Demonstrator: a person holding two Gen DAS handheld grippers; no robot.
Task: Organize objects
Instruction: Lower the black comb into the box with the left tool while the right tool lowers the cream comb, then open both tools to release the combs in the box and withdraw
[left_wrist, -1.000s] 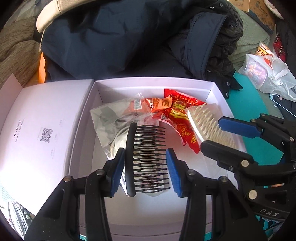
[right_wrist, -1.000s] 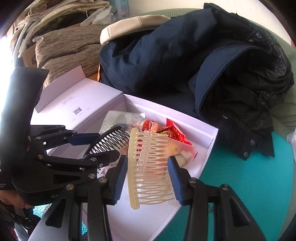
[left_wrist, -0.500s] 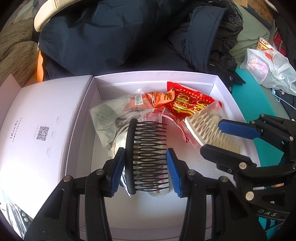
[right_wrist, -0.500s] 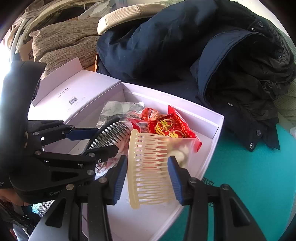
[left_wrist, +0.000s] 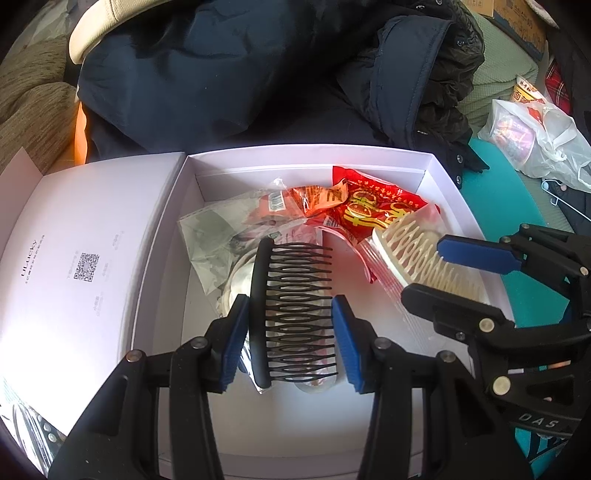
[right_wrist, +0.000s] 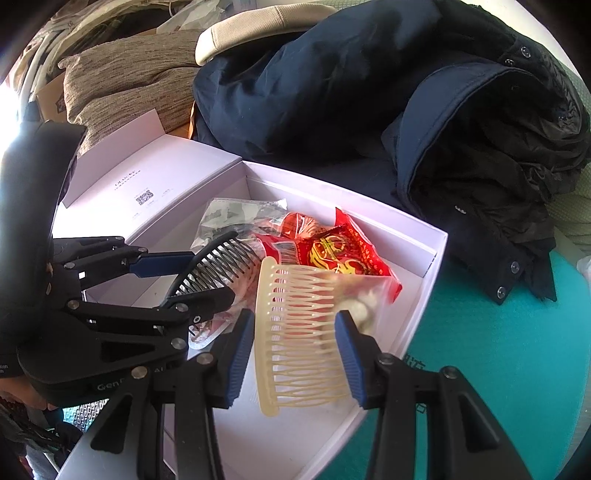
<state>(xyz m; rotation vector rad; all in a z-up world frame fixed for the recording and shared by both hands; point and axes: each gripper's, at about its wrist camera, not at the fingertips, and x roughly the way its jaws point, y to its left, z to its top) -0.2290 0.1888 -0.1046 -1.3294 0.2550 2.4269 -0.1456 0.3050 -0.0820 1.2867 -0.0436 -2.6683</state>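
My left gripper (left_wrist: 290, 332) clamps the black comb (left_wrist: 291, 314) and my right gripper (right_wrist: 295, 354) the cream comb (right_wrist: 295, 332) over the box (left_wrist: 436, 170); only the left view shows the bag (left_wrist: 535, 144).

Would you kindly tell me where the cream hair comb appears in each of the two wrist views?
Left wrist view: the cream comb sits at right of centre, held in the right tongs over the white box.
Right wrist view: it fills the lower centre, between the blue pads.
Shared landmark: the red snack packet just beyond the comb in both.
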